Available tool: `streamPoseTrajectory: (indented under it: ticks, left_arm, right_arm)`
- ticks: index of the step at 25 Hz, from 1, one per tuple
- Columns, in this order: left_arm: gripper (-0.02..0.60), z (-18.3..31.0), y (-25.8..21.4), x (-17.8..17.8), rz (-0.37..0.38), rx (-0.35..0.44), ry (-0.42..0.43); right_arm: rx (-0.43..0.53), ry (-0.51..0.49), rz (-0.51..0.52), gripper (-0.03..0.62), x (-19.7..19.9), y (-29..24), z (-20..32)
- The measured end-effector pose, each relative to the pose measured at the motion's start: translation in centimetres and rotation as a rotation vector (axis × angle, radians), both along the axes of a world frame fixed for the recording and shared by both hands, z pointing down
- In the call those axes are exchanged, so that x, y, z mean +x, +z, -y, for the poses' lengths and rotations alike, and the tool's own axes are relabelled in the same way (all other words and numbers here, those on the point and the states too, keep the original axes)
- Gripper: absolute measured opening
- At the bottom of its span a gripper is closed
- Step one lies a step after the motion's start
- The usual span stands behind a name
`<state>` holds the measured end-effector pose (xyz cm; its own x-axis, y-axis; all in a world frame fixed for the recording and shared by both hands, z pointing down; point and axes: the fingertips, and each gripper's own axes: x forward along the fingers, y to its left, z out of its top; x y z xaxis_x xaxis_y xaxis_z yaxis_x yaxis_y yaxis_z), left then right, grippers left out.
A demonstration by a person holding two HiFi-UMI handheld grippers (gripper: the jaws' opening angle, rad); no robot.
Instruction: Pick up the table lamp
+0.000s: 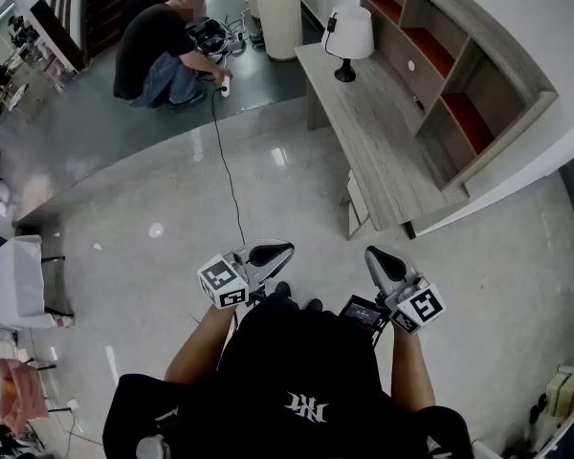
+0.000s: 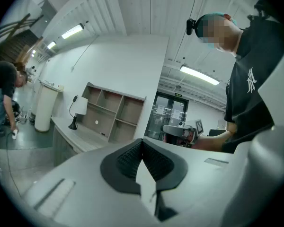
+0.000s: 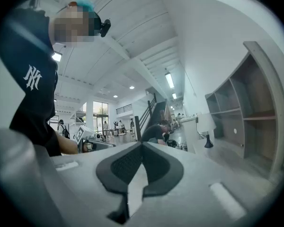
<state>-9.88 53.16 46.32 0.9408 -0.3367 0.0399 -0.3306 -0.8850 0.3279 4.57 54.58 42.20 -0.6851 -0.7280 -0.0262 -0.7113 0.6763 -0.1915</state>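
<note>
Left gripper (image 1: pixel 268 254) and right gripper (image 1: pixel 384 262): jaws fully together, nothing in either, both level and close to my body. Table lamp (image 1: pixel 347 38) stands upright at the far end of the wooden desk (image 1: pixel 383 156), beside the shelf unit (image 1: pixel 454 84), well apart from me. Nothing done yet; approach, grasp and lift all remain.

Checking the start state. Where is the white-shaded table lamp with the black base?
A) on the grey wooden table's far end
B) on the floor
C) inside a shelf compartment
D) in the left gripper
A: the white-shaded table lamp stands upright on the grey wooden table.
</note>
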Motion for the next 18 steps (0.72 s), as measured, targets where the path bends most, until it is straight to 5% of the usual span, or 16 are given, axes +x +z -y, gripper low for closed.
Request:
streamPoseTrajectory:
  ticks: [18]
  left_arm:
    - [0.002, -1.0, 0.8, 2.1, 0.011, -0.022, 0.036]
  right_arm:
    - [0.013, 0.028, 0.031, 0.001, 1.8, 0.5, -1.3]
